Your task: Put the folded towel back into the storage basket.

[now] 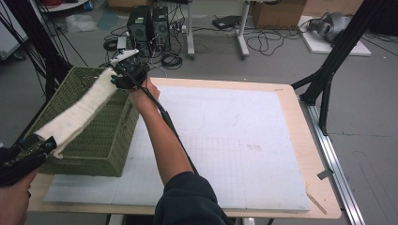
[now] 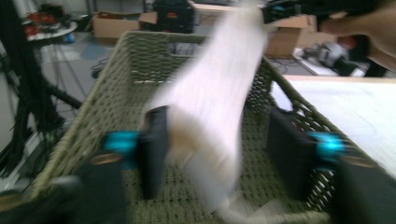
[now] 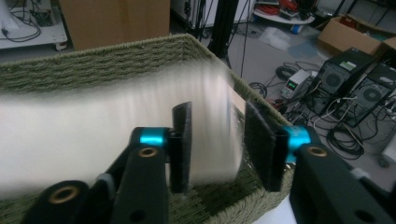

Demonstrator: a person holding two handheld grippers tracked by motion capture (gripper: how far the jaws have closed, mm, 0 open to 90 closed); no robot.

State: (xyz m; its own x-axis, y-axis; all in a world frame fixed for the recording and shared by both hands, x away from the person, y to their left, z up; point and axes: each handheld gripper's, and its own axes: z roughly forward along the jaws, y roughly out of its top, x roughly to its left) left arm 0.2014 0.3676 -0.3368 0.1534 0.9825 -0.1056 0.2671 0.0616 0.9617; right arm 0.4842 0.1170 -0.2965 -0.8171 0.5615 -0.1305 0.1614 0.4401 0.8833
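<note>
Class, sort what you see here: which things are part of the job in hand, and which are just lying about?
In the job: white towel, green basket, left gripper, right gripper.

Lying about: computer towers, cardboard box, floor cables.

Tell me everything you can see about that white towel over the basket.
The white towel looks like soft, fuzzy cloth, folded or rolled into a long narrow band. It stretches slanted above the green woven basket, its far end higher. The right gripper is at the far end and the left gripper at the near end. In both gripper views it is motion-blurred and lies between spread fingers, so the grip is unclear.
</note>
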